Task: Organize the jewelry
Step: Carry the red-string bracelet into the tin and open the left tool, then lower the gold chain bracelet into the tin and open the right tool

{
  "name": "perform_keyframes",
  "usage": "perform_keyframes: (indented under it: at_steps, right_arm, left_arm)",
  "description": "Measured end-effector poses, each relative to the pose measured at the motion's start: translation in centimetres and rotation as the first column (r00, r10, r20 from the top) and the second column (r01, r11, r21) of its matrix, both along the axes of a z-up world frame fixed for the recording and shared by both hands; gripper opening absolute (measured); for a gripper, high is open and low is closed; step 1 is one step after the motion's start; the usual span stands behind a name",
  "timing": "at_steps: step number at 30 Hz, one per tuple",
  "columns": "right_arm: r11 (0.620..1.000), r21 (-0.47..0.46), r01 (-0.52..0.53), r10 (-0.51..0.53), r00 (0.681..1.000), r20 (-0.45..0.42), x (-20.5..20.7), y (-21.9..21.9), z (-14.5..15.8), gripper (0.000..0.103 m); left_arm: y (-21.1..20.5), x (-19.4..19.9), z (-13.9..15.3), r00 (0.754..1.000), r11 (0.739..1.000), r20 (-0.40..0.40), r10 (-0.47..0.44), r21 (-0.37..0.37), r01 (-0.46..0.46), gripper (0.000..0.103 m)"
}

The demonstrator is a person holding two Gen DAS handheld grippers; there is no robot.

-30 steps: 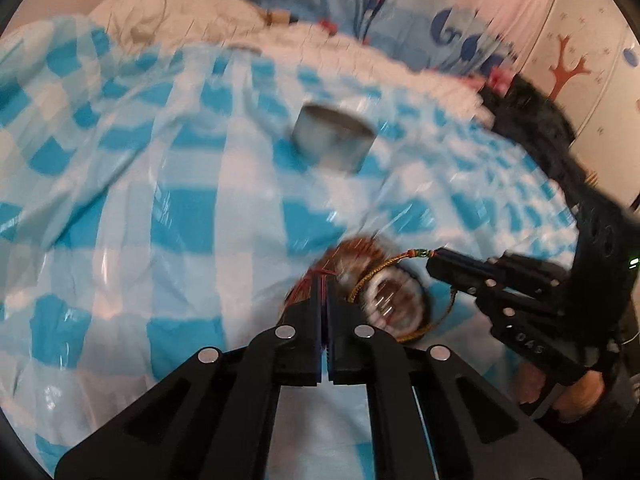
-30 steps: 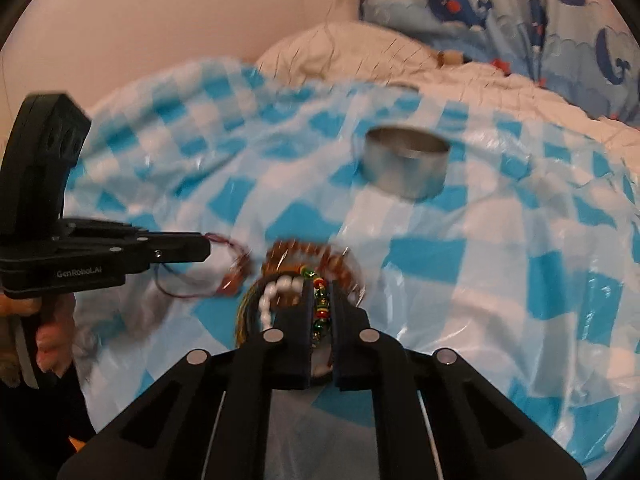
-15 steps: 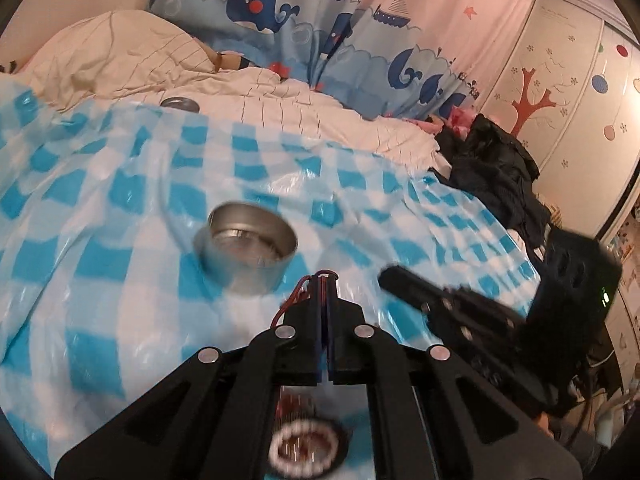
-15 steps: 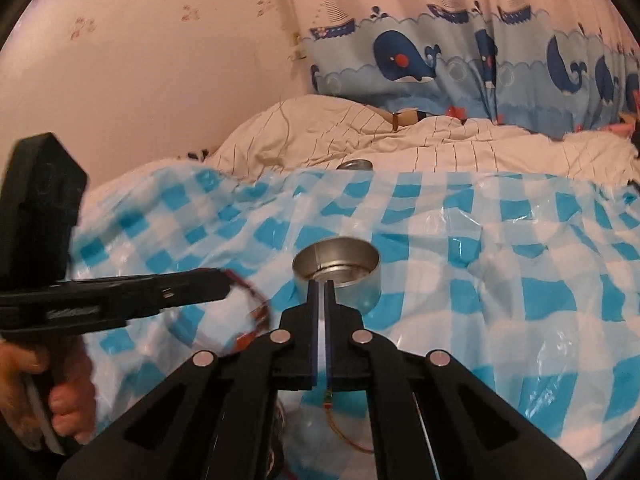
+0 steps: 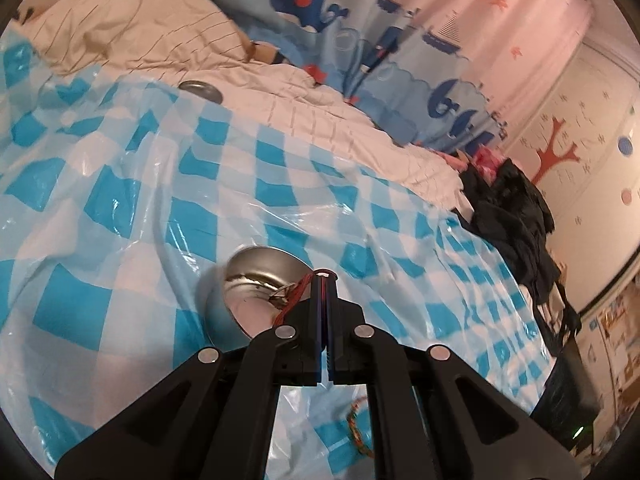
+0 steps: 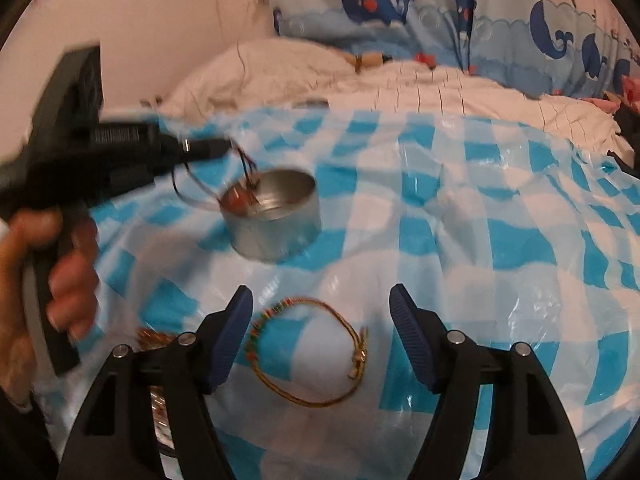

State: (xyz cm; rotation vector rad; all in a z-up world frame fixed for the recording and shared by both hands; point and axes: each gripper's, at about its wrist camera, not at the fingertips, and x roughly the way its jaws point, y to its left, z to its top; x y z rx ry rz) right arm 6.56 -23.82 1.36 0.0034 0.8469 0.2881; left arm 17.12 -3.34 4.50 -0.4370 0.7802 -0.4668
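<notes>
My left gripper (image 5: 325,280) is shut on a red cord bracelet (image 5: 294,294) and holds it over the round metal tin (image 5: 256,284). In the right wrist view the left gripper (image 6: 218,146) is at the tin's (image 6: 276,216) left rim and the bracelet (image 6: 240,196) hangs into the tin. My right gripper (image 6: 320,316) is open and empty, just above a gold cord bracelet with coloured beads (image 6: 308,352) that lies on the blue checked plastic sheet (image 6: 480,208). That bracelet also shows in the left wrist view (image 5: 356,424).
More beaded jewelry (image 6: 154,364) lies by my right gripper's left finger. A metal lid (image 5: 201,90) rests at the sheet's far edge. A white quilt (image 5: 320,116), whale curtain (image 6: 440,4) and dark clothes (image 5: 516,216) surround the sheet.
My left gripper carried the red bracelet forward to over the tin. My right gripper has opened and now shows the gold bracelet lying on the sheet below it.
</notes>
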Motion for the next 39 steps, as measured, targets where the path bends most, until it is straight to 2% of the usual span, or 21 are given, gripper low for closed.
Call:
perform_keyframes:
  at_steps: [2, 6, 8, 9, 10, 11, 13, 21, 24, 29, 33, 39]
  right_arm:
    - [0.999, -0.043, -0.016, 0.014, 0.999, -0.044, 0.2, 0.4, -1.2, 0.076]
    - [0.996, -0.071, -0.062, 0.056, 0.995, -0.083, 0.3, 0.8, -2.3, 0.075]
    - [0.993, -0.089, -0.079, 0.071, 0.993, -0.092, 0.3, 1.0, -2.5, 0.045]
    - [0.991, -0.092, -0.093, 0.084, 0.991, -0.101, 0.3, 1.1, -2.6, 0.026]
    - [0.99, -0.087, -0.107, 0.098, 0.99, -0.102, 0.1, 1.3, -2.5, 0.014]
    - [0.99, -0.092, -0.112, 0.103, 0.99, -0.098, 0.1, 1.5, -2.5, 0.008]
    - [0.99, -0.088, -0.107, 0.101, 0.992, -0.074, -0.1, 1.6, -2.0, 0.008]
    - [0.995, 0.075, -0.071, 0.064, 0.994, 0.093, 0.0, 0.8, 1.5, 0.005]
    - [0.993, 0.087, -0.077, 0.063, 0.986, 0.154, 0.0, 1.1, 2.7, 0.005]
    - [0.994, 0.091, -0.065, 0.048, 0.984, 0.172, -0.1, 0.6, 3.3, 0.005]
    - [0.991, 0.119, -0.066, 0.038, 0.975, 0.219, -0.1, 0.4, 4.4, 0.005]
    - [0.981, 0.158, -0.111, 0.059, 0.952, 0.301, 1.8, 1.2, 6.7, 0.005]
  left_arm:
    - [0.2, 0.8, -0.6, 1.0, 1.0, -0.016, 0.013, -0.006, -0.013, 0.002]
    - [-0.4, 1.5, -2.1, 0.997, 0.998, -0.069, 0.015, 0.054, -0.011, 0.002]
    - [-0.7, 1.3, -2.3, 0.997, 0.996, -0.075, 0.018, 0.091, -0.011, 0.002]
    - [-0.9, 1.1, -2.2, 0.997, 0.994, -0.071, 0.018, 0.108, -0.01, 0.002]
    - [-1.0, 0.8, -2.0, 0.998, 0.992, -0.063, 0.017, 0.123, -0.009, 0.002]
    - [-1.1, 0.6, -1.8, 0.998, 0.99, -0.057, 0.017, 0.139, -0.009, 0.003]
    - [-1.2, 0.1, -1.5, 0.999, 0.987, -0.044, 0.014, 0.163, -0.007, 0.003]
    - [0.2, -1.1, -0.9, 0.999, 0.984, -0.04, 0.032, 0.176, -0.025, 0.007]
    - [0.7, -1.2, -1.2, 0.998, 0.984, -0.05, 0.038, 0.174, -0.029, 0.011]
    - [1.0, -1.2, -1.5, 0.997, 0.984, -0.055, 0.048, 0.172, -0.038, 0.013]
    - [0.7, -1.5, -1.3, 0.998, 0.979, -0.037, 0.051, 0.2, -0.042, 0.014]
    - [0.5, -1.8, -1.2, 0.998, 0.965, -0.01, 0.063, 0.254, -0.058, 0.022]
